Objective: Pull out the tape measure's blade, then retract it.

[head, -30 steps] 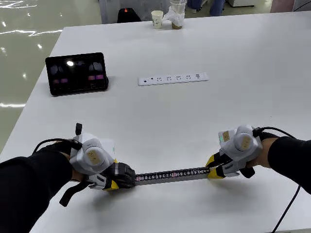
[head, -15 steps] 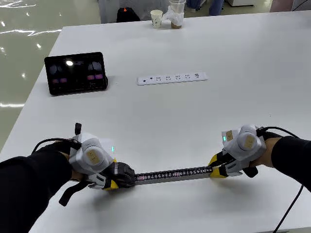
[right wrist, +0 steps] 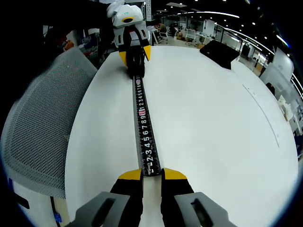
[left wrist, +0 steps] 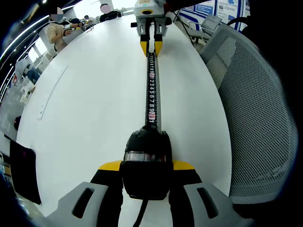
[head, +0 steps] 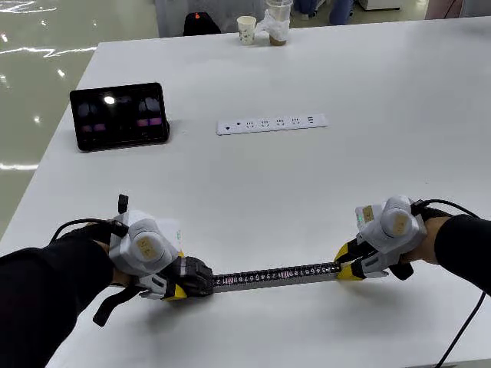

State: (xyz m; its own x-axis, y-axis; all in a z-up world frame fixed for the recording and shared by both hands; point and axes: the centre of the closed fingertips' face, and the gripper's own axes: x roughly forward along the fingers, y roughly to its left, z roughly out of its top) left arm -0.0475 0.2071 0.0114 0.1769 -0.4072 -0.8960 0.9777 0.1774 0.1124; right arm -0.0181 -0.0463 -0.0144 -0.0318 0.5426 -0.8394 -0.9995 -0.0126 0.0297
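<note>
Tape measure (left wrist: 147,163): on table (head: 307,184), body squeezed in left gripper (head: 188,282).
Blade (right wrist: 143,127): pulled out flat, tip pinched in right gripper (right wrist: 152,174).
Head view: tablet (head: 120,115), plug strip (head: 271,123) too.
Gripper views: mesh chair (left wrist: 255,94) too.

Tablet (head: 120,115), power strip (head: 271,123) behind tape measure (head: 193,276)

White matte table (head: 322,176), broad. Glossy pale-green floor (head: 34,84) past left edge, streaked with bright light reflections. Grey mesh chair (left wrist: 255,94) just beside near edge. Strip ceiling lights (right wrist: 222,15) on dark ceiling, open office; more desks far beyond far edge.
</note>
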